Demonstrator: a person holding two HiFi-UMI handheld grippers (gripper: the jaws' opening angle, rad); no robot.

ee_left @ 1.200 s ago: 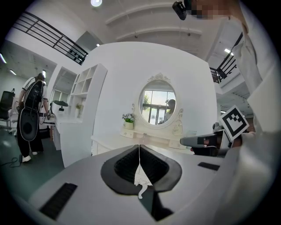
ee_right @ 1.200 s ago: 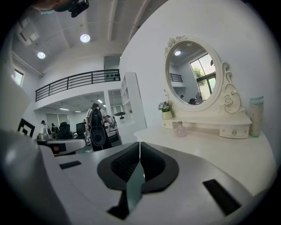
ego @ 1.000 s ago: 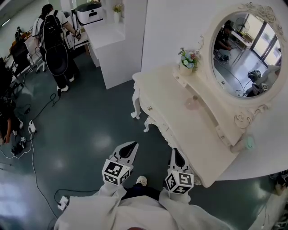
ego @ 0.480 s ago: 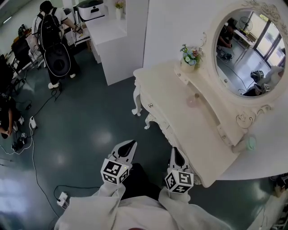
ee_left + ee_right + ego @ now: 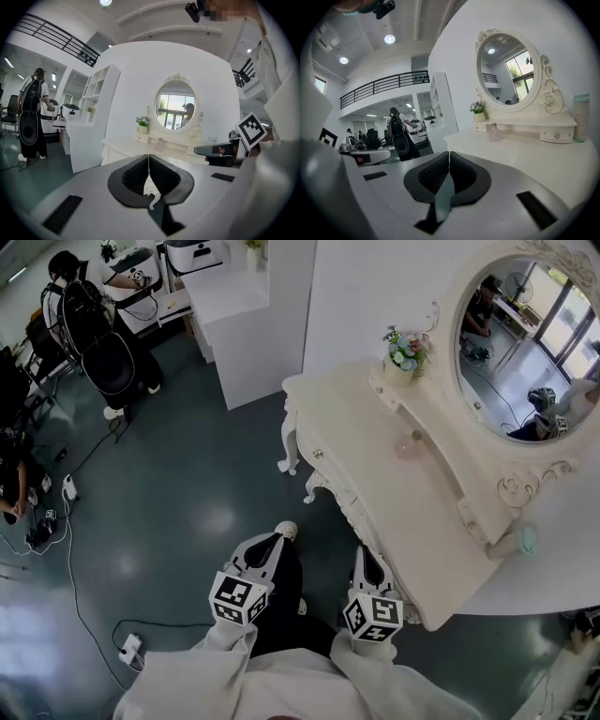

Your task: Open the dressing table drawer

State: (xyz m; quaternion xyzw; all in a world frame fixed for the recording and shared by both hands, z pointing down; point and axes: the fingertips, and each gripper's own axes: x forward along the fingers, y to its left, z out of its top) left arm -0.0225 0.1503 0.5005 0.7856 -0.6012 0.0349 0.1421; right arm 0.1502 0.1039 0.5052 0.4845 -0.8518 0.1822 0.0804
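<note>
I hold the left gripper point(image 5: 272, 543) and right gripper point(image 5: 364, 555) with jaws together, empty, for approach. The cream carved worktop point(image 5: 370, 470) stands at 1 o'clock.

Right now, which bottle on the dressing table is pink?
The short pink bottle in the middle of the dressing table. The tall bottle at its end is pale with a teal lid.

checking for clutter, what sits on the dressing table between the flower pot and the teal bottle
A small pink bottle stands between the flower pot and teal bottle; nothing else loose. Right gripper view shows it best.
</note>
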